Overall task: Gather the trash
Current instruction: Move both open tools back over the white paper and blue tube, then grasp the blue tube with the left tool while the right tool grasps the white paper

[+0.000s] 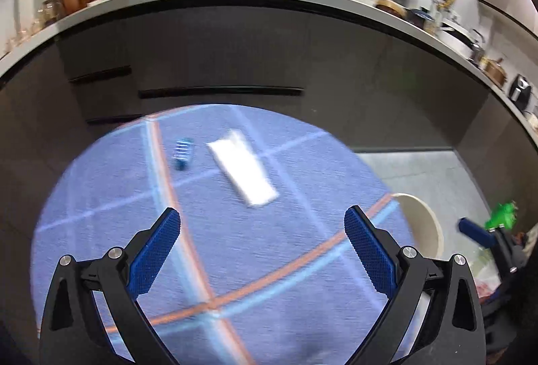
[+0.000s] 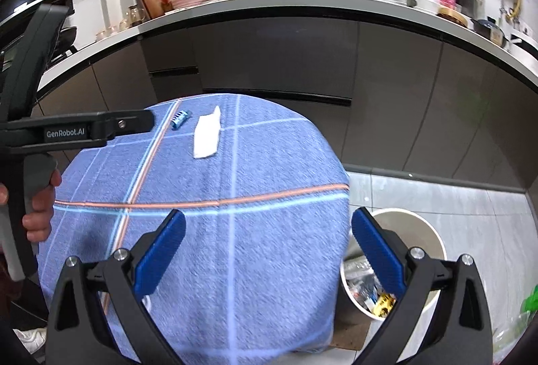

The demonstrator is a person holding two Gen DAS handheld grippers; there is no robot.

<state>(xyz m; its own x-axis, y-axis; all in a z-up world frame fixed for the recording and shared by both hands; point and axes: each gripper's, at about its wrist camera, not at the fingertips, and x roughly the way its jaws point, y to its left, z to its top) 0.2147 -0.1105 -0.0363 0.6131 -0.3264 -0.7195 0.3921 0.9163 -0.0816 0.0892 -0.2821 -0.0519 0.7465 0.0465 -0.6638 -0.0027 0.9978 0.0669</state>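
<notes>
Blue cloth (image 1: 235,250) lies under both grippers. Left gripper (image 1: 262,223) and right gripper (image 2: 269,227) gape wide, holding nothing. Ahead of the fingers lie a white wrapper (image 1: 243,168) and, just left, a blue wrapper (image 1: 183,153). Bin (image 2: 433,240) sits beside the right finger.

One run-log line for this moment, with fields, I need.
left gripper: open, empty | right gripper: open, empty | white wrapper, blue piece: on table | bin: holds trash

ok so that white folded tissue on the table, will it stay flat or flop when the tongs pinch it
The white tissue looks thin and soft, so it will probably droop from the pinch. It seems very light, likely sliding on the blue tablecloth if nudged. Unlikely to roll.
</notes>
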